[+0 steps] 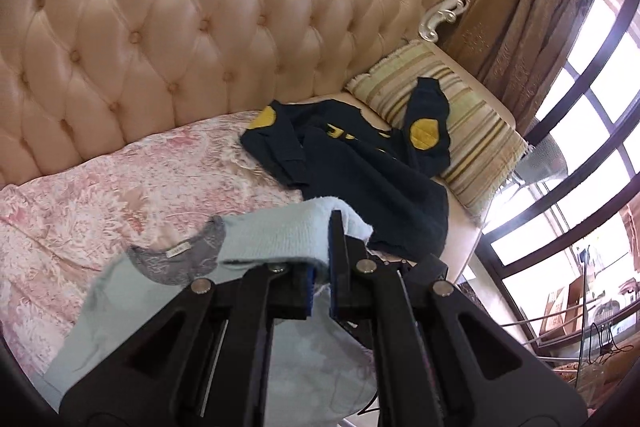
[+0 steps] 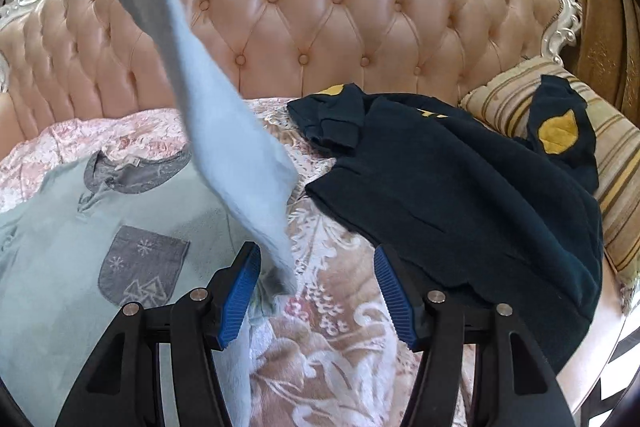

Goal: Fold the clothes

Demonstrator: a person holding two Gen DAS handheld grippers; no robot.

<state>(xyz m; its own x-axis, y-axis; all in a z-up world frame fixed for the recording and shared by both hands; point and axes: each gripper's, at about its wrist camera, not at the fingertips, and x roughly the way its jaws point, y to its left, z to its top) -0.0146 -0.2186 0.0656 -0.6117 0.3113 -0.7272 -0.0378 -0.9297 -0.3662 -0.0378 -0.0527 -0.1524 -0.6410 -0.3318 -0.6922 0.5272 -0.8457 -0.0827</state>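
Observation:
A light blue top (image 2: 60,227) with a grey collar and grey pocket lies on the pink floral bedspread (image 2: 340,347). My left gripper (image 1: 320,267) is shut on its light blue sleeve (image 1: 280,231) and holds it lifted; the sleeve hangs across the right wrist view (image 2: 236,147). My right gripper (image 2: 316,291) is open, low over the bedspread, with the hanging sleeve's end between its blue pads (image 2: 394,301). A dark navy sweater with yellow patches (image 2: 460,195) lies crumpled to the right, also seen in the left wrist view (image 1: 360,167).
A tufted pink headboard (image 2: 320,7) runs along the back. A striped pillow (image 1: 460,131) lies under the navy sweater's sleeve at the bed's right end. A curtain (image 1: 540,7) and window (image 1: 592,147) stand beyond the bed's right edge.

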